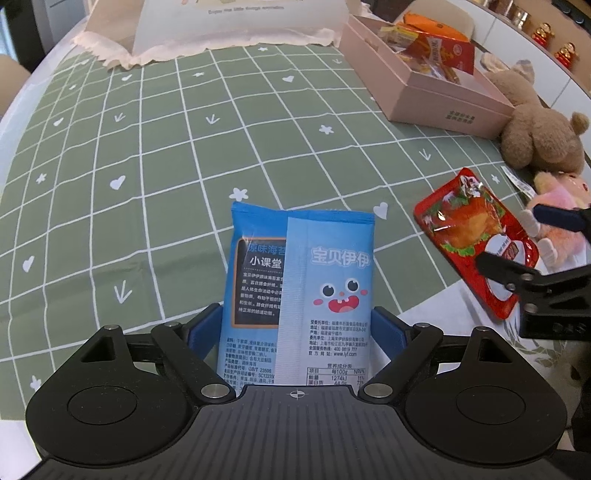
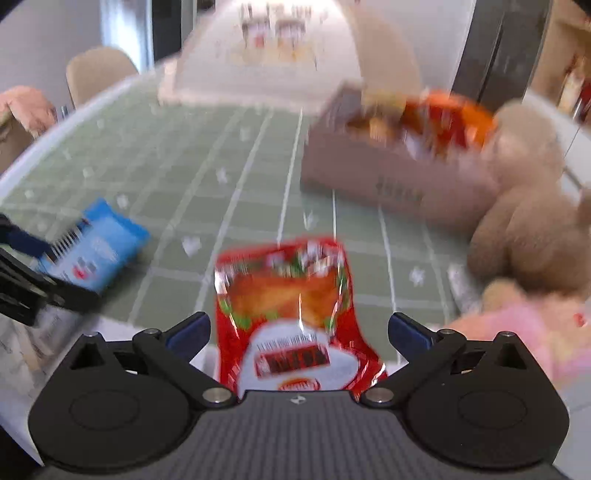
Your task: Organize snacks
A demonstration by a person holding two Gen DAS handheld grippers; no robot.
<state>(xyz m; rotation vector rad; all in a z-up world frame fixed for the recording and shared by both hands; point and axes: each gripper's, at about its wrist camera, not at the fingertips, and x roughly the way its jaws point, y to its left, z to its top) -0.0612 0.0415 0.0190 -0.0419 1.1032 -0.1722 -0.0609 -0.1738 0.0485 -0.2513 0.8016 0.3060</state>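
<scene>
Left claw point(image 1: 297, 325) is gripping the light, crushable blue packet point(image 1: 301, 280) at its base; right claw point(image 2: 299, 332) is straddling, spread wide, the slippery red pouch point(image 2: 295, 314) near the pink box point(image 2: 388, 177).

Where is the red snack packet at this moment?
The red snack packet lies between the open fingers of the right gripper, at the near edge of the green checked tablecloth. In the left wrist view it sits at the right, just before the plush toys.

Before you lie a green checked tablecloth point(image 1: 155, 155) on a white table point(image 1: 22, 110), a white paper bag point(image 1: 240, 26) at the far edge, a brown teddy bear point(image 1: 535, 125) far right, a pink plush toy point(image 1: 557, 206) just nearer, and a beige chair point(image 2: 99, 74) far left.
</scene>
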